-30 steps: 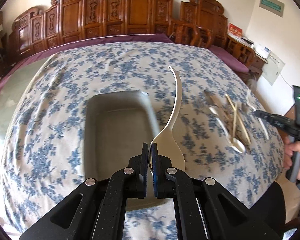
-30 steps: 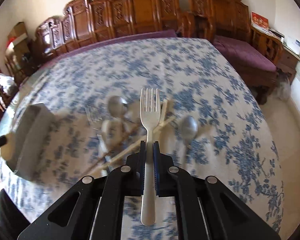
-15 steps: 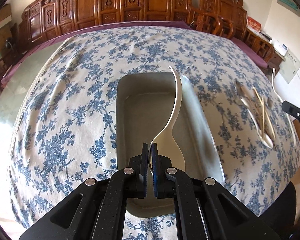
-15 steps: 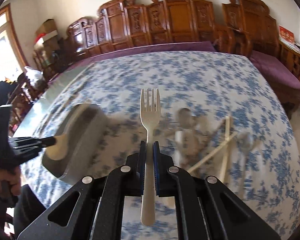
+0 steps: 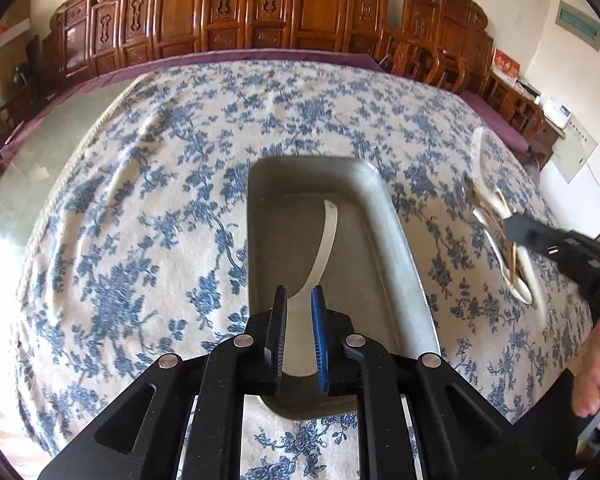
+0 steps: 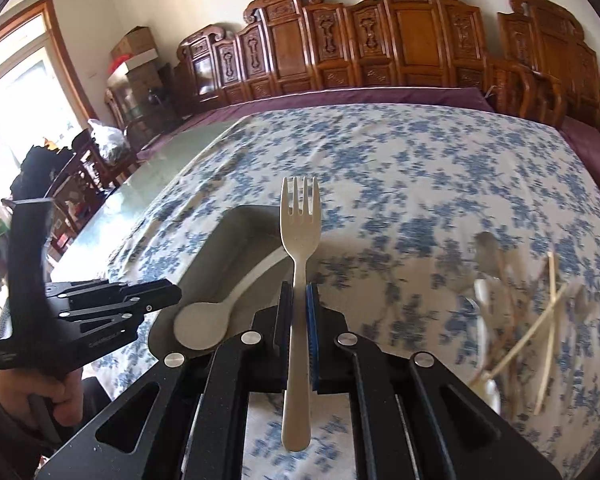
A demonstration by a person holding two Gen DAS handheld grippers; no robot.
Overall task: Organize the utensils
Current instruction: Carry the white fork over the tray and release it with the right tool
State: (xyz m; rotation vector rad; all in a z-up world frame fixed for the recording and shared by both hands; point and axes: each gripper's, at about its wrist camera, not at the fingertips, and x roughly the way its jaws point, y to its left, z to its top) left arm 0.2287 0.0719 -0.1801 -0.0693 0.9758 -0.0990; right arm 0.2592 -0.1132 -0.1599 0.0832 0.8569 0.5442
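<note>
So our left gripper (image 5: pixel 299 312) jaws are parted over the spoon (image 5: pixel 324 248) in the tray (image 5: pixel 400 248), while our right gripper (image 6: pixel 299 308) jaws clamp the fork (image 6: pixel 299 240).

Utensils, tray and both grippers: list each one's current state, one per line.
Left gripper: open, above the tray's near end.
White spoon: released, lying in the tray.
Grey tray: upright, holding only the spoon.
Right gripper: shut on the fork.
Fork: clamped, tines forward.
Utensil pile: loose on the tablecloth, blurred.
</note>
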